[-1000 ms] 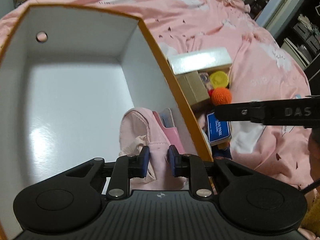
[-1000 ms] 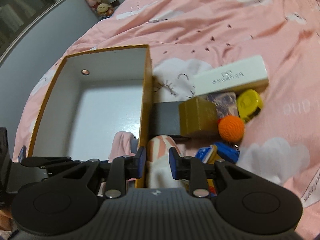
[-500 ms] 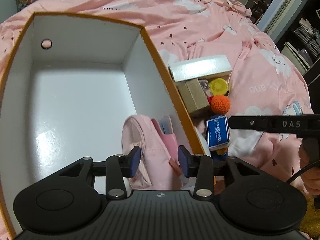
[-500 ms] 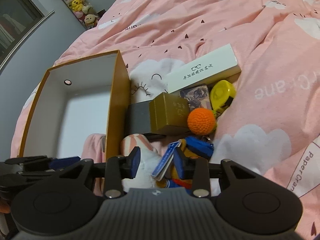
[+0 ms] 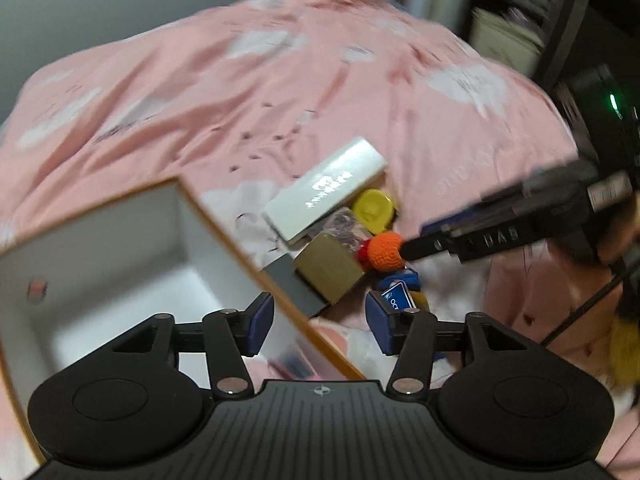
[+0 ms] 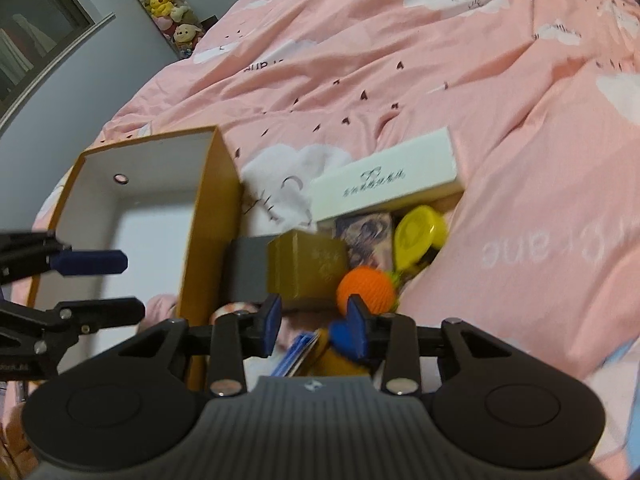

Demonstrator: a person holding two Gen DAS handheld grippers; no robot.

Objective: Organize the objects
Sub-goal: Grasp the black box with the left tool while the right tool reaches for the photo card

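Observation:
An orange-sided box with a white inside (image 5: 120, 264) lies on the pink bed; it also shows in the right wrist view (image 6: 144, 216). A pink pouch (image 6: 160, 306) lies inside it. My left gripper (image 5: 318, 326) is open and empty above the box's right wall. My right gripper (image 6: 314, 326) is open and empty above a pile beside the box: an orange crochet ball (image 6: 366, 288), a gold box (image 6: 308, 270), a white long box (image 6: 384, 190), a yellow round case (image 6: 418, 236), a blue card (image 6: 300, 354).
The pink bedspread (image 6: 480, 80) stretches around the box and pile. A dark grey flat box (image 6: 248, 268) lies against the orange box's side. Plush toys (image 6: 164, 4) stand by the wall at the far left. Shelving (image 5: 520, 20) is at the far right.
My left gripper let go of the pink pouch inside the box, opened wide and lifted back toward the pile. My right gripper opened, released the white-and-pink item and rose.

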